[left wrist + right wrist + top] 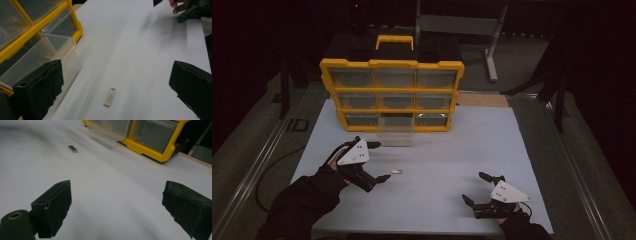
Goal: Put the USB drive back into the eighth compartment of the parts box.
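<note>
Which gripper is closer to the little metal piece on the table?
Left. The left gripper is open right beside the metal piece, which lies ahead between its jaws. The right gripper is open too, well off across the white mat.

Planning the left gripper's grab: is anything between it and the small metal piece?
Nothing visible. The left gripper is open with bare mat leading to the metal piece; the pulled-out clear drawer sits off to the side.

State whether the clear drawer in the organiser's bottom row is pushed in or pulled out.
Pulled out: the clear drawer juts forward from the yellow organiser onto the white table.
</note>
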`<state>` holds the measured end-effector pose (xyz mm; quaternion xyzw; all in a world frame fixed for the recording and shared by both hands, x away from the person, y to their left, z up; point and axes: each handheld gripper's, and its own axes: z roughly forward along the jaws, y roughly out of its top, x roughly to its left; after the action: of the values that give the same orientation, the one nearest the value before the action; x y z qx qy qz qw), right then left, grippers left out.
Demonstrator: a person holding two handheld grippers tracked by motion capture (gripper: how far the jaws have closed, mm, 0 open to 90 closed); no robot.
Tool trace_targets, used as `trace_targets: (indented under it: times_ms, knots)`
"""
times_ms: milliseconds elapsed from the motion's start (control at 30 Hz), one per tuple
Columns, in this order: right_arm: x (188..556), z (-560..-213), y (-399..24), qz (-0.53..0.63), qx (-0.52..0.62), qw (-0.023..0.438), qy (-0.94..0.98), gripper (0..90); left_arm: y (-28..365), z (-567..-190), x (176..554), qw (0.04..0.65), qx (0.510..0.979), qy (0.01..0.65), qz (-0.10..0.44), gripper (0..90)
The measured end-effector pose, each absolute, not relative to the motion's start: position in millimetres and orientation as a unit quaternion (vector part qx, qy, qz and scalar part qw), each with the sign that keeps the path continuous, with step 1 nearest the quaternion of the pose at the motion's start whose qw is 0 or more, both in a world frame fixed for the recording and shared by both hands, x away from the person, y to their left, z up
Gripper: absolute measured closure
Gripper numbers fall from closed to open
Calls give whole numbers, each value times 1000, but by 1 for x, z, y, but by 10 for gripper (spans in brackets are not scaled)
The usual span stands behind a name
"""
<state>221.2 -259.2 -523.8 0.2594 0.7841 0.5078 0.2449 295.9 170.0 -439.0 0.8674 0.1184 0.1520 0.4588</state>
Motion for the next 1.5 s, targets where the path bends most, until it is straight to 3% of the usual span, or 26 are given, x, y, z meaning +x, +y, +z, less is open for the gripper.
trace_targets:
  times_ms: [1500]
  knots:
    - [222, -525, -257, 509, 255, 235, 788, 90, 132, -496, 337, 369, 920, 102, 87, 4]
